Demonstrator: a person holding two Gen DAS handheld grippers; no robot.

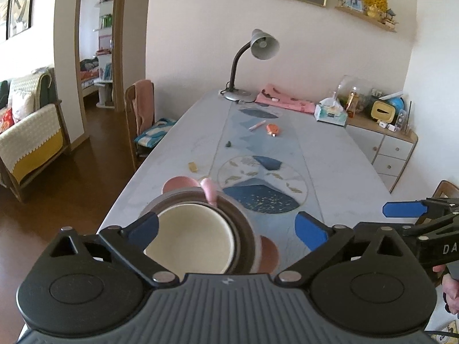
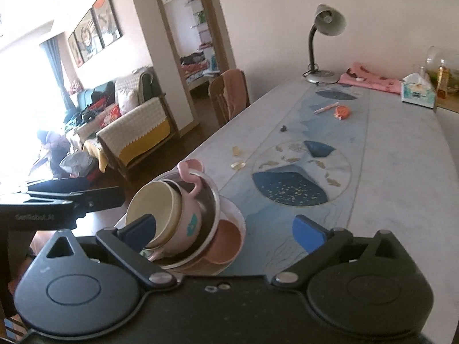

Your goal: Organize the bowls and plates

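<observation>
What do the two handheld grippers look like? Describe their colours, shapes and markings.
Both the left gripper and the right gripper have black housings with two round discs, black linkage arms with silver pivot pins, and blue finger pads. The left's grey ribbed top carries a small white logo; white lettering marks their sides.

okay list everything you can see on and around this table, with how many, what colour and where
stack of dishes: one, cream cup in pink mug in metal bowl on pink plates, near table corner
table: one, grey-blue patterned, centre
desk lamp: one, grey, far end
pink cloth: one, beside lamp
tissue box: one, white-blue, far right
orange object: one, mid-table
chair: one, wooden, left of table
sofa: one, cream and yellow cover, left
left gripper: open, empty, above stack
right gripper: open, empty
</observation>
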